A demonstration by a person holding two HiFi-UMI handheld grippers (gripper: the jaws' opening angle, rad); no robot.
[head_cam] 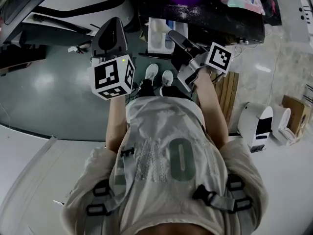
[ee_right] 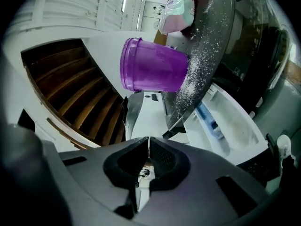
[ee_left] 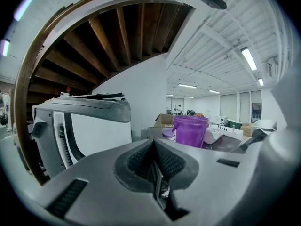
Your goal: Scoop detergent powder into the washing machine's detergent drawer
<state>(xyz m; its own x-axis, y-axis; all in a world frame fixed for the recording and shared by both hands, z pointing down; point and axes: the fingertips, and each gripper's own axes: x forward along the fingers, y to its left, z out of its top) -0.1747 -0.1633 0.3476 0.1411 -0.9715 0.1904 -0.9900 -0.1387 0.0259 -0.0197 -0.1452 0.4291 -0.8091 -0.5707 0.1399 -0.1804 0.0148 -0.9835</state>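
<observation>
step: approach, judged; no powder lifted yet, no scoop visible in any view
left gripper (ee_left: 153, 144): jaws pressed together, nothing between them; held up in front of the torso
right gripper (ee_right: 148, 141): jaws also closed on nothing; it points toward the drawer and tub
detergent drawer (ee_right: 228, 124): white, pulled open, just below the edge of the dark counter (ee_right: 214, 27); in the head view it lies ahead, between the two grippers
purple tub (ee_right: 153, 65): stands on the counter above the drawer; loose powder (ee_right: 195, 74) is scattered on the counter beside it
how to do it well: open the right jaws before reaching the tub; take the scoop or tub rim squarely; steady the tub with the left gripper; carry the load level and low over the open compartment, then tip slowly so no more spills on the counter
risk: a wide drawer lip but shallow compartments, so overshoot is likely
count grippers: 2
count purple tubs: 1
count drawers: 1
count pink packs (ee_right: 179, 6): 1, behind the tub
count scoops: 0 seen
</observation>
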